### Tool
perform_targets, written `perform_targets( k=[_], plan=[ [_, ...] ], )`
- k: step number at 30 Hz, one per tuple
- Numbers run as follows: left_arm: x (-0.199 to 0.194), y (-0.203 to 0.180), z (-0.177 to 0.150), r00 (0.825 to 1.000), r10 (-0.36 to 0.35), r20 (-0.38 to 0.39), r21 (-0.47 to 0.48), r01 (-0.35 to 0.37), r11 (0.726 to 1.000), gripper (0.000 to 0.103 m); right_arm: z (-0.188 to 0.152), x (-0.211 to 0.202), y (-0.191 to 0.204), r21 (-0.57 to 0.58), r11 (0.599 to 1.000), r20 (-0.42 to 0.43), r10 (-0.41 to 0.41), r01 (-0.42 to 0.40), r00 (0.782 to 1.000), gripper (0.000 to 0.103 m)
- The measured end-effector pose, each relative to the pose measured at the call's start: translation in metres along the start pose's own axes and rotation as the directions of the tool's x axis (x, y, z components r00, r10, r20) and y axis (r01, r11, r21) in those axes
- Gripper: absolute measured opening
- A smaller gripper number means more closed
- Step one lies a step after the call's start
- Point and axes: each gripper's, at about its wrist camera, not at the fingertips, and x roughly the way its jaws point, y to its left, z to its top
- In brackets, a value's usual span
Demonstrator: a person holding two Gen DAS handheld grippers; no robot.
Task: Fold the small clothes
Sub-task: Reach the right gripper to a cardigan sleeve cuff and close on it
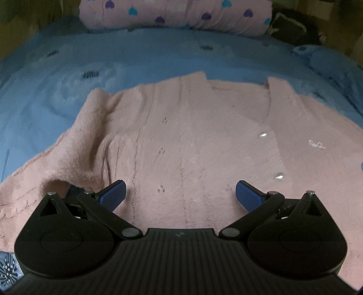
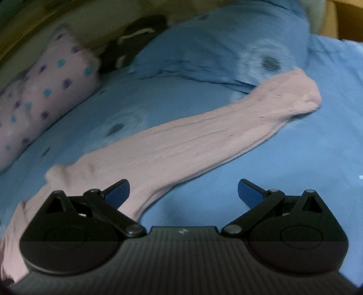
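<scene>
Two tools are in my hands, both with blue-padded jaws spread wide and gripping nothing. My left tool [image 1: 180, 192] hovers low over the body of the pink knitted cardigan [image 1: 192, 140], which lies spread flat on the blue patterned bedsheet [image 1: 136, 54], collar away from me. My right tool [image 2: 183, 192] tilts over the cardigan's long pink sleeve [image 2: 204, 136], stretched toward a blue pillow [image 2: 215, 40]. A pink heart-print bolster [image 1: 177, 13] lies beyond.
</scene>
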Motion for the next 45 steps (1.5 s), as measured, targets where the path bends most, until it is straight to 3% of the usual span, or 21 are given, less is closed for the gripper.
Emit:
perform_targets(
  k=[10, 19, 26, 31, 37, 39, 41, 45],
  plan=[
    [0.014, 0.015, -0.008, 1.0, 0.021, 0.004, -0.039, -0.021, 0.999, 0.103, 0.002, 0.033, -0.026, 0.16, 0.987, 0.035, -0.014, 0.008, 0.999, 0.103],
    [0.013, 0.008, -0.014, 0.999, 0.034, 0.0, 0.009, -0.034, 0.999, 0.103, 0.01, 0.054, -0.032, 0.204, 0.979, 0.158, -0.025, -0.008, 0.987, 0.103],
    [0.014, 0.009, -0.011, 1.0, 0.03, -0.004, -0.004, -0.03, 1.0, 0.103, 0.018, 0.065, -0.039, 0.2, 0.98, 0.196, -0.014, -0.026, 0.981, 0.103],
    [0.015, 0.011, -0.01, 1.0, 0.024, -0.006, -0.009, -0.024, 1.0, 0.103, 0.024, 0.071, -0.049, 0.249, 0.965, 0.245, 0.016, -0.079, 0.969, 0.102],
    [0.016, 0.011, -0.008, 0.999, 0.034, -0.009, -0.015, -0.034, 0.999, 0.103, 0.029, 0.074, -0.061, 0.253, 0.964, 0.255, 0.01, -0.077, 0.967, 0.074],
    [0.016, 0.01, -0.008, 0.999, 0.034, -0.008, -0.012, -0.034, 0.999, 0.103, 0.03, 0.075, -0.066, 0.253, 0.963, 0.249, 0.03, -0.095, 0.968, 0.053],
    [0.015, 0.011, -0.008, 1.0, 0.03, -0.009, -0.016, -0.03, 0.999, 0.103, 0.03, 0.075, -0.072, 0.272, 0.957, 0.23, 0.035, -0.099, 0.973, 0.023],
    [0.015, 0.014, -0.007, 1.0, 0.02, -0.011, -0.034, -0.021, 0.999, 0.103, 0.031, 0.071, -0.08, 0.307, 0.94, 0.227, 0.082, -0.151, 0.97, 0.016]
  ],
)
